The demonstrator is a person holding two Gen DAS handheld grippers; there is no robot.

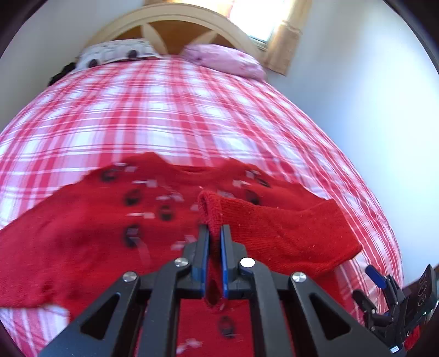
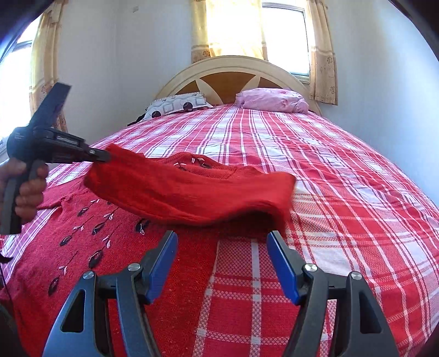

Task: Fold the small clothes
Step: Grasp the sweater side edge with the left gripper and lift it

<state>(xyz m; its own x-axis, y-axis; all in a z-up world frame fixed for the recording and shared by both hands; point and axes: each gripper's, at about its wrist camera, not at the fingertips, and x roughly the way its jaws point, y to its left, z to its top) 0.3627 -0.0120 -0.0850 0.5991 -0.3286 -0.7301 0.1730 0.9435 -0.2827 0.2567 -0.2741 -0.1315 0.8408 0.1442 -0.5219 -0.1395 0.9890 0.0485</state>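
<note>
Left wrist view: looked down steeply along the left gripper (image 1: 214, 228), close over the red sweater (image 1: 82, 233), toward the headboard (image 1: 175, 24).
Right wrist view: sat low near the bed's (image 2: 343, 192) foot, aimed shallower along the right gripper (image 2: 222, 241), facing the headboard and window (image 2: 285, 35).
Shared: sweater, plaid bedspread, both pillows, headboard.

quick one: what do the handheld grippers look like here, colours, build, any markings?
Both match: left gripper and right gripper have black angular linkage arms with triangular cut-outs, silver round pivot screws, and flat blue finger pads. The right wrist view shows the left unit's black pistol-style handle. No legible markings.
</note>
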